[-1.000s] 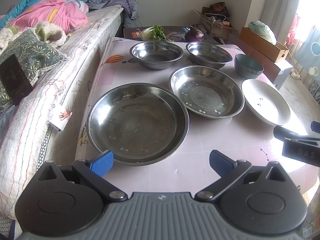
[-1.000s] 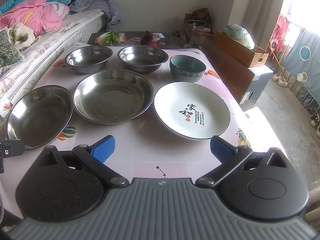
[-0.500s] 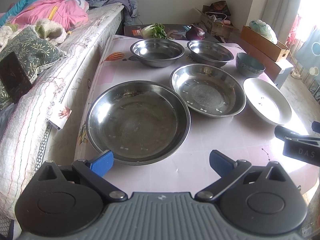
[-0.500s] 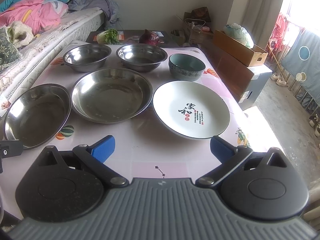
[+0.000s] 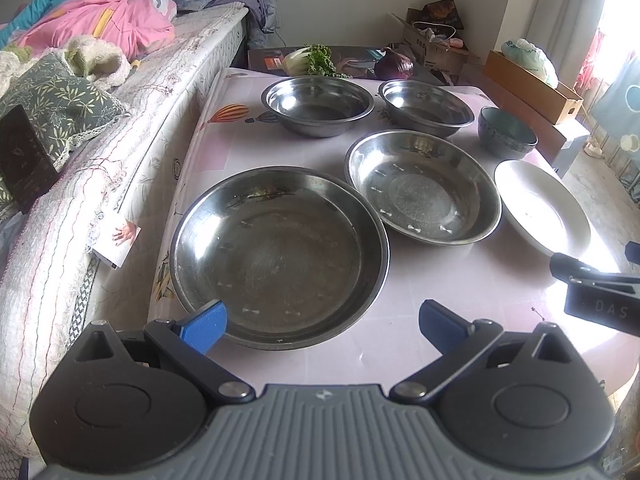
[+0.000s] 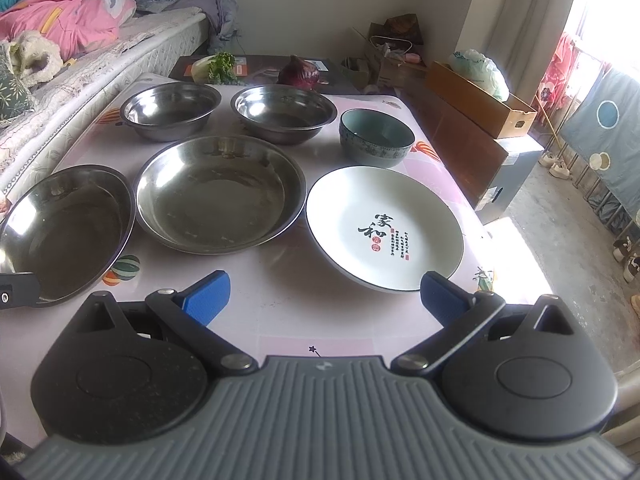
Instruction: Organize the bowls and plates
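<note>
On the pink table (image 5: pixel 400 360) lie two wide steel plates: a near-left one (image 5: pixel 276 256) (image 6: pixel 60 232) and a middle one (image 5: pixel 420 188) (image 6: pixel 216 196). Behind them stand two steel bowls (image 5: pixel 318 104) (image 5: pixel 426 106) and a dark ceramic bowl (image 6: pixel 376 136). A white plate (image 6: pixel 384 228) with black characters sits at the right. My left gripper (image 5: pixel 322 320) is open, just before the near-left plate's front rim. My right gripper (image 6: pixel 324 294) is open, its right fingertip by the white plate's front rim. Nothing is held.
A bed (image 5: pixel 120 128) with blankets runs along the table's left side. Greens (image 6: pixel 218 66) and a purple cabbage (image 6: pixel 300 72) lie behind the bowls. A wooden box (image 6: pixel 476 96) on a cabinet stands to the right. The other gripper (image 5: pixel 596 292) shows at the right edge.
Both grippers have crept forward a little toward the plates. The dishes have not moved and both grippers stay open.
</note>
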